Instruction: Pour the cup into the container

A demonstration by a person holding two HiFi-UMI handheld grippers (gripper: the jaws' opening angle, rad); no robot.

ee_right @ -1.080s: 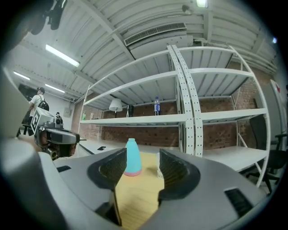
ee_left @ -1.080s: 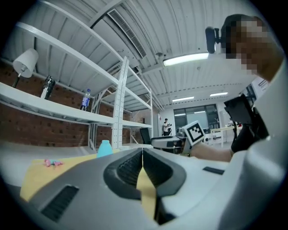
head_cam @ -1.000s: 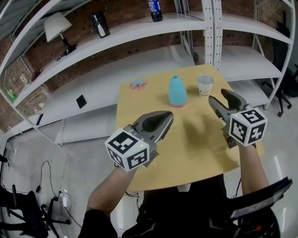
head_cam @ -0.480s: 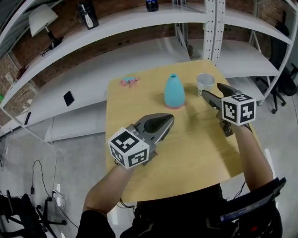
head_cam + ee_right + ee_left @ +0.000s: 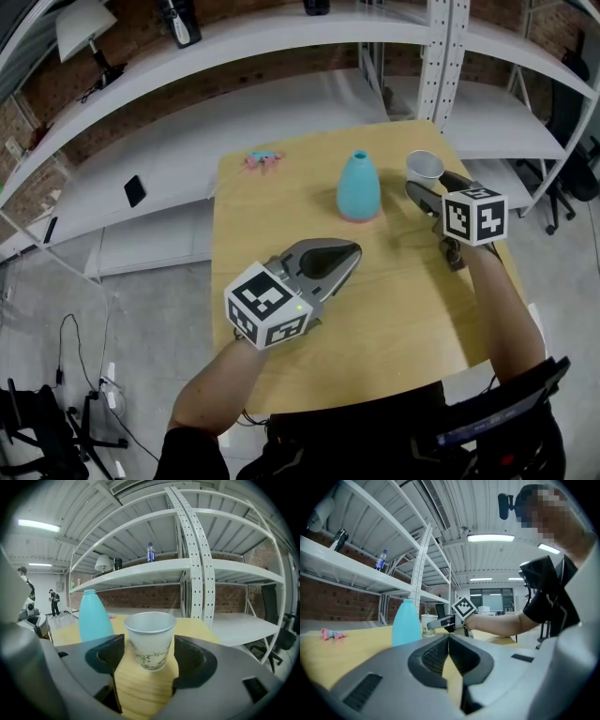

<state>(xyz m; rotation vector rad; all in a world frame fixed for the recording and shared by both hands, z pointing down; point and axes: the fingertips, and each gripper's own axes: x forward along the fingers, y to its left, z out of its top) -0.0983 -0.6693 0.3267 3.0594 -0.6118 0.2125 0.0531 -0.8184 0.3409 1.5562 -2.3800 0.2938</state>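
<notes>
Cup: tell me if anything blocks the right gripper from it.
Nothing visible does. The right gripper's jaws have just been opening and stand either side of the cup, not touching it; only bare table lies between.

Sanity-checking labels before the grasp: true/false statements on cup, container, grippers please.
1. The white paper cup stands upright between the right gripper's jaws. True; they have just been opening, not pressing it.
2. The left gripper holds the teal bottle-shaped container. False: shut on nothing; the container stands on the wooden table.
3. The small pink toy lies between cup and container. False: it lies left of the container.
4. In the head view, the container stands left of the cup. True.
</notes>
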